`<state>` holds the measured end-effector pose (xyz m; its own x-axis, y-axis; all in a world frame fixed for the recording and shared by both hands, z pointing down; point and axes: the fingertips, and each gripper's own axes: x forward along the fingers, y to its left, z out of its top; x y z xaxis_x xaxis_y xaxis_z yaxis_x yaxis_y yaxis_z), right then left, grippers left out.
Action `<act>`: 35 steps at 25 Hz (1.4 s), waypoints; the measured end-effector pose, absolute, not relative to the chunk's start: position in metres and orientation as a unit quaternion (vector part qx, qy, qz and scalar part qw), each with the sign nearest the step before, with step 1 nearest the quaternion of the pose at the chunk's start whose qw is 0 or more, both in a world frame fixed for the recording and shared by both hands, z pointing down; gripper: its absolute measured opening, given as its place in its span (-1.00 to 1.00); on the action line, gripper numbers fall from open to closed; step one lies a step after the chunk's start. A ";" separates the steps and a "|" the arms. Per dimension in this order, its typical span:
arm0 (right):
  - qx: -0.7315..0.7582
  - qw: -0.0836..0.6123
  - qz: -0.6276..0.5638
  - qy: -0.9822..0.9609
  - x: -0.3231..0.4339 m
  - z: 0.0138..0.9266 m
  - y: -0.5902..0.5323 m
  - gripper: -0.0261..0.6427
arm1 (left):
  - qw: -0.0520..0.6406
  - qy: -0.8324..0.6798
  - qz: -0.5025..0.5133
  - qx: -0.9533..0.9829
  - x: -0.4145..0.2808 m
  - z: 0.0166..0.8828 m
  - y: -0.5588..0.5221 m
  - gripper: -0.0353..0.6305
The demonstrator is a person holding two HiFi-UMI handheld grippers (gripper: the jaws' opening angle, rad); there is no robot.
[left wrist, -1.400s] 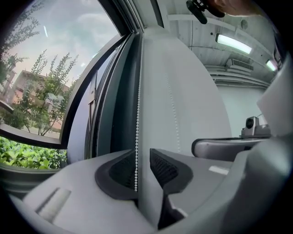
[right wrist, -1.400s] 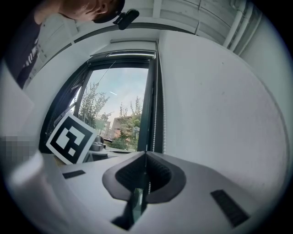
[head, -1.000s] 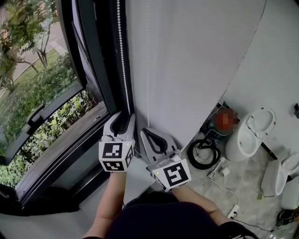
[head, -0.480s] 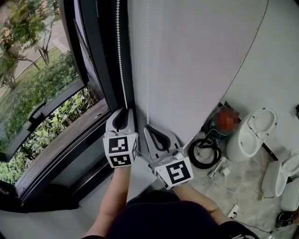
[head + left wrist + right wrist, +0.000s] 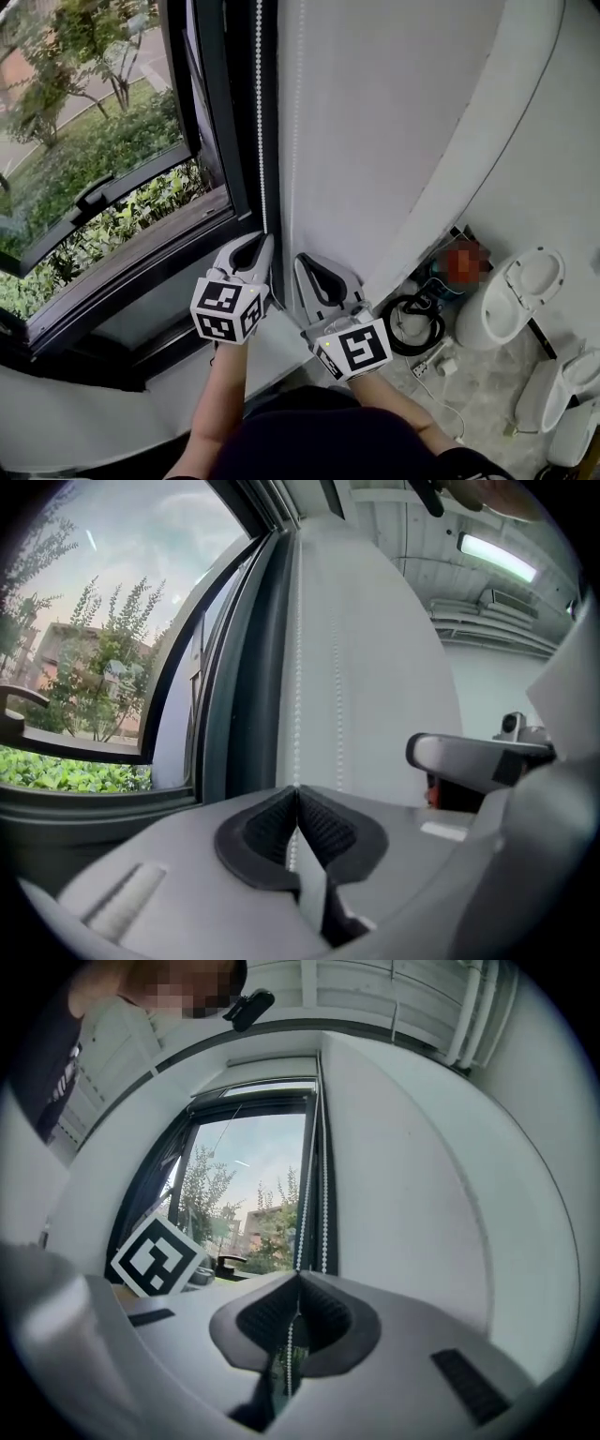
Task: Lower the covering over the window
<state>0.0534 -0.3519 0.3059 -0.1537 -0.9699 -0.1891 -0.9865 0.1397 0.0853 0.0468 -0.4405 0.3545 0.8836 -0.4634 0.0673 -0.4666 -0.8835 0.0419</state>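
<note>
A white bead chain (image 5: 261, 141) hangs in two strands beside the black window frame (image 5: 234, 112). My left gripper (image 5: 265, 240) holds the strand nearer the window; its jaws have just been closing and now pinch the bead chain (image 5: 297, 714) at the left gripper (image 5: 297, 791) tips. My right gripper (image 5: 302, 259) is shut on the other strand (image 5: 298, 141), and the beads (image 5: 302, 1213) run into the right gripper (image 5: 298, 1279) tips. The window glass (image 5: 103, 178) stands uncovered over the greenery outside. A white box (image 5: 272, 1071) sits above the window.
A curved white wall (image 5: 403, 122) rises right of the chains. On the floor at the right are a black coiled cable (image 5: 412, 323), white porcelain fixtures (image 5: 520, 295) and a power strip (image 5: 424, 364). The window sill (image 5: 112, 300) runs below left.
The left gripper's jaws, open around the chain strand a second ago, have closed onto it. The right gripper keeps its grip on its strand. The head view has shifted slightly.
</note>
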 end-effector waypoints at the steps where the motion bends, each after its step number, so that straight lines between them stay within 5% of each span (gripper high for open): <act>1: -0.642 0.046 0.095 0.760 0.053 0.304 -0.348 -0.89 | 0.031 -0.239 0.028 0.970 0.044 0.355 -0.433 -0.85; 16: -0.503 0.063 0.056 0.860 0.058 0.298 -0.252 -0.89 | 0.140 -0.158 -0.049 0.976 0.028 0.351 -0.273 -0.85; 23: -0.424 0.069 0.027 0.903 0.056 0.309 -0.208 -0.89 | 0.169 -0.164 0.010 0.972 0.040 0.410 -0.218 -0.85; 35: -0.311 -0.003 0.001 0.950 0.030 0.352 -0.170 -0.88 | 0.276 -0.127 -0.009 0.953 0.048 0.489 -0.142 -0.85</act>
